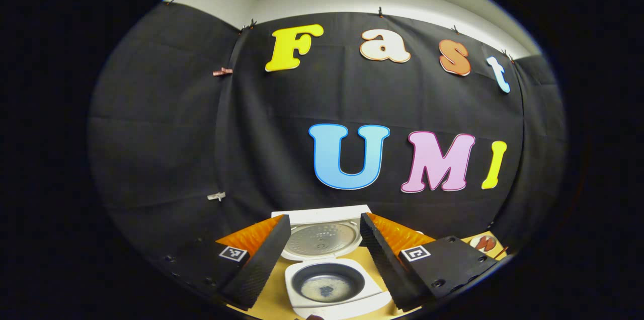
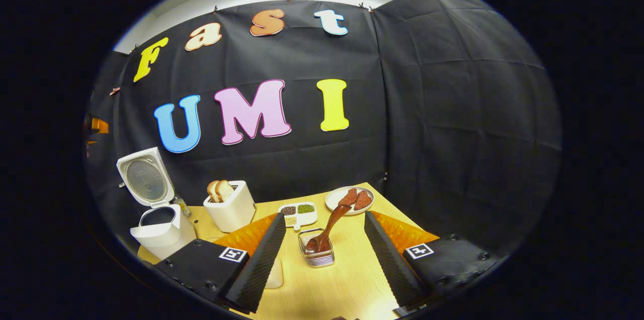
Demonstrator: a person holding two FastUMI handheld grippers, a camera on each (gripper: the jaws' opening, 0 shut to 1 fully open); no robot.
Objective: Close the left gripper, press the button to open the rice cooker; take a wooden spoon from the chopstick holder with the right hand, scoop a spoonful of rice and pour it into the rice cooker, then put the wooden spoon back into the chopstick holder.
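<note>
One wooden worktop (image 2: 347, 264): rice cooker (image 2: 158, 219) open far left, toaster (image 2: 230, 207), spoon (image 2: 329, 229) in holder (image 2: 317, 252); both grippers' jaws apart.

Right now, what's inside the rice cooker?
The rice cooker, lid up, holds a dark pot with a small pale patch, maybe rice, on its bottom. The nearest part of the pot's inside is hidden by its rim.

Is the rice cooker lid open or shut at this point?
Open. The lid stands up behind the rice cooker, its inner plate facing forward, and the left gripper view looks into the uncovered pot.
</note>
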